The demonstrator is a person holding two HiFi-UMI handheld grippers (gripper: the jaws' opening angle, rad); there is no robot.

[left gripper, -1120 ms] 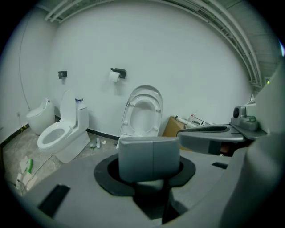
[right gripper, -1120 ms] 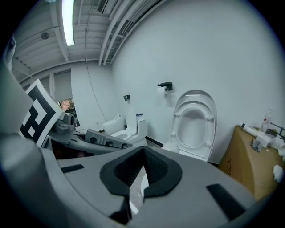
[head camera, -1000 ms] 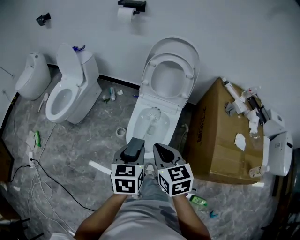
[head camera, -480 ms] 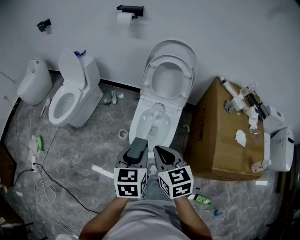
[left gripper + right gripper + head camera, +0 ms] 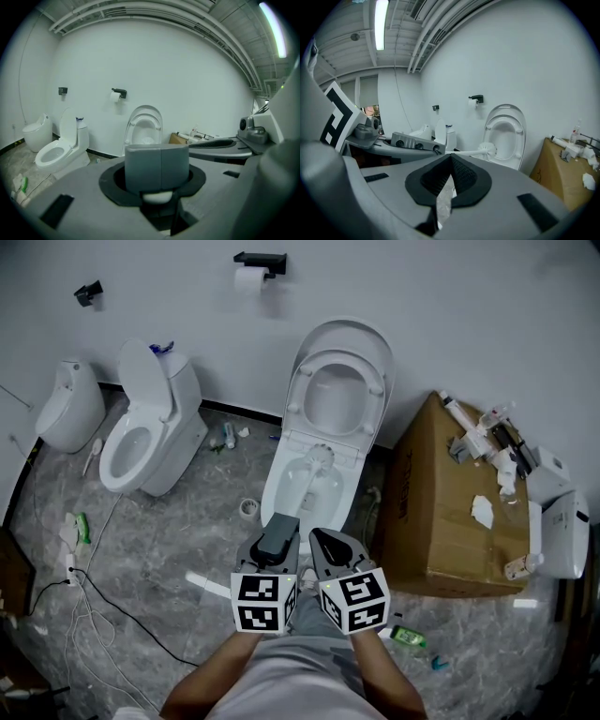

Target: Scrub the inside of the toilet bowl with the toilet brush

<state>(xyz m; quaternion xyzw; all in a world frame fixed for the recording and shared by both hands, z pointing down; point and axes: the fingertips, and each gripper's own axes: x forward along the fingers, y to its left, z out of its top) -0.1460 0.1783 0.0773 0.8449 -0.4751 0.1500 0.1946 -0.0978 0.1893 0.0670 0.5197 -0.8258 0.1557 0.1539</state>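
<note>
The left gripper (image 5: 278, 527) squeezes the toilet brush (image 5: 320, 457) at the back of the toilet bowl (image 5: 271, 495), the right gripper (image 5: 320, 539) is closed on nothing, and I think most scrubbing is left.

White toilet brush (image 5: 319, 457), head over open toilet bowl (image 5: 270, 489) (seat, lid raised)

Left grey two-jaw gripper (image 5: 278, 525): jaws together, clamped on the thin white toilet-brush handle (image 5: 466, 152), which sits just beneath the pads (image 5: 157, 164). Right grey gripper (image 5: 316, 535): jaw tips meet, nothing between the fingertips (image 5: 451, 164). Grippers side by side, marker cubes nearly touching. Both forearms (image 5: 208, 679) extend forward.
</note>
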